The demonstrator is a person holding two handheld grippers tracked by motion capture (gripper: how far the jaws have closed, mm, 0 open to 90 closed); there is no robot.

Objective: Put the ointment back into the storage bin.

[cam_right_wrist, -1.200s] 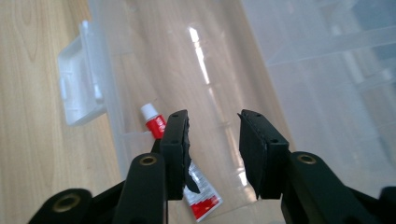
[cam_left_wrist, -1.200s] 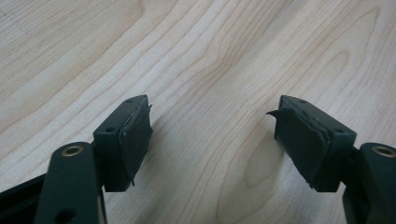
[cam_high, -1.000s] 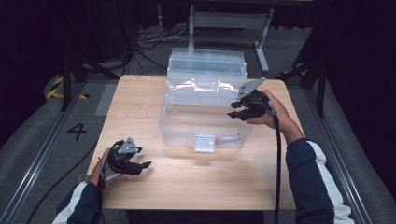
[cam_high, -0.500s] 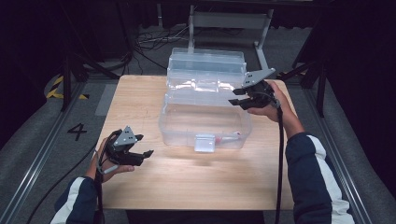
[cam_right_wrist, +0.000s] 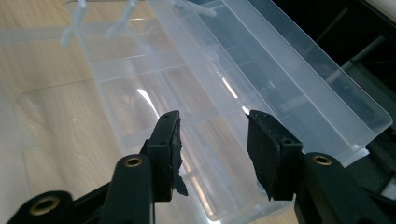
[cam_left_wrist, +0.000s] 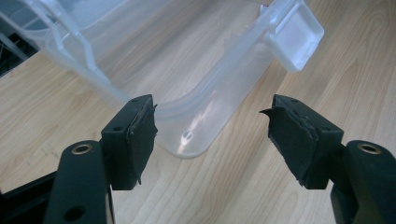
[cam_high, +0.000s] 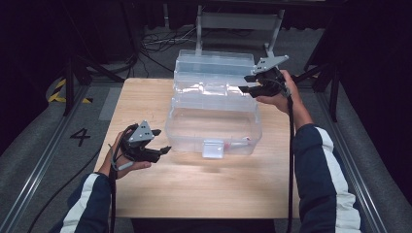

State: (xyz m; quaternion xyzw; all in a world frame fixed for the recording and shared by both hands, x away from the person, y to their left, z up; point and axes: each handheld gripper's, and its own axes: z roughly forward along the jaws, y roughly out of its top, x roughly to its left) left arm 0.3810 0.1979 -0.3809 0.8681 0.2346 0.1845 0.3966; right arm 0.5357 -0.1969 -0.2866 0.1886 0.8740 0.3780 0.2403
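Presently we list: clear tiered box (cam_high: 214, 124), long axis crosswise; right gripper (cam_high: 252, 83), jaws just opening, empty, beside its raised tray (cam_high: 216, 90); left gripper (cam_high: 163, 148) open, farther off

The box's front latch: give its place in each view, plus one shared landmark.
High view: the latch sits low on the clear box's front wall, near the middle.
Left gripper view: latch top right, above the right jaw.
Right gripper view: not in it.
Shared landmark: the wooden table.
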